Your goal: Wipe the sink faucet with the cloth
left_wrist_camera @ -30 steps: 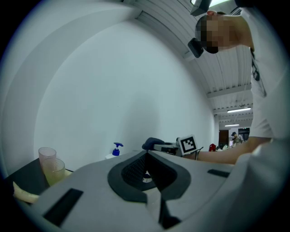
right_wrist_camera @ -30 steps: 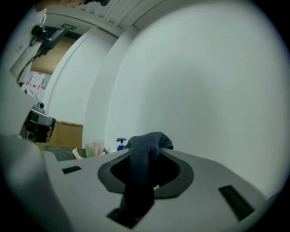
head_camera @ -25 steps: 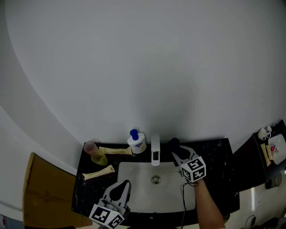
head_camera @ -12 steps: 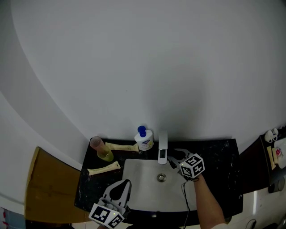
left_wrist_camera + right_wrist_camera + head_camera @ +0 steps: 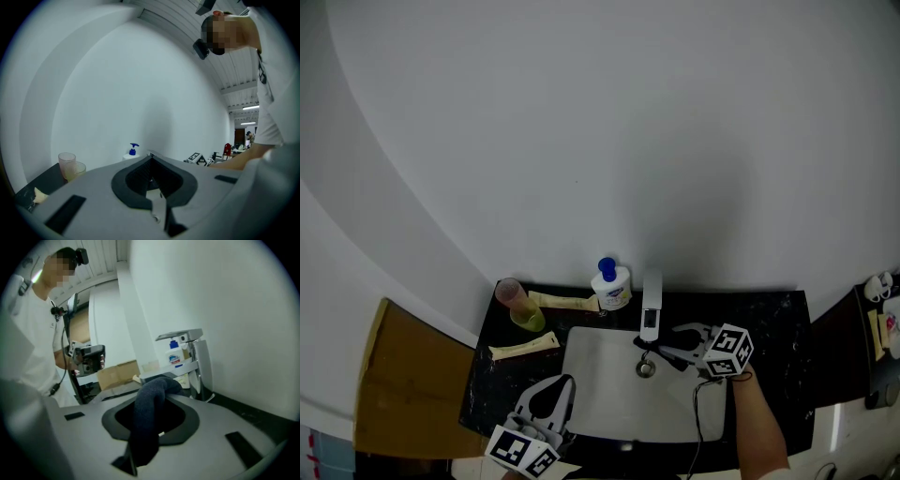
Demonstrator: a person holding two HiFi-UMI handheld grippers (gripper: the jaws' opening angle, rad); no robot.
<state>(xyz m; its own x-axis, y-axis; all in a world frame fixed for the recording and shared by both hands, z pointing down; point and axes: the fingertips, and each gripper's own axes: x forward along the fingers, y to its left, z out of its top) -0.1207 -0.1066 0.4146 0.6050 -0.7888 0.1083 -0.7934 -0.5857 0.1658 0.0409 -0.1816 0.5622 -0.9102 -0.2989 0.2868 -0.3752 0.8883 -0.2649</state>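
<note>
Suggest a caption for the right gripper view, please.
Right gripper, jaws just closed further on a dark cloth, faces the faucet and pump bottle.

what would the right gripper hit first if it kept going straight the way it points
Probably the faucet, close ahead of the right gripper, whose jaws have just closed further on the cloth; depth is unclear.

No writing can be read.
The soap bottle (image 5: 176,357), at 11 o'clock of the sink (image 5: 600,386) on the bench (image 5: 776,321), carries a blue-and-white label; its print is too small to read.
</note>
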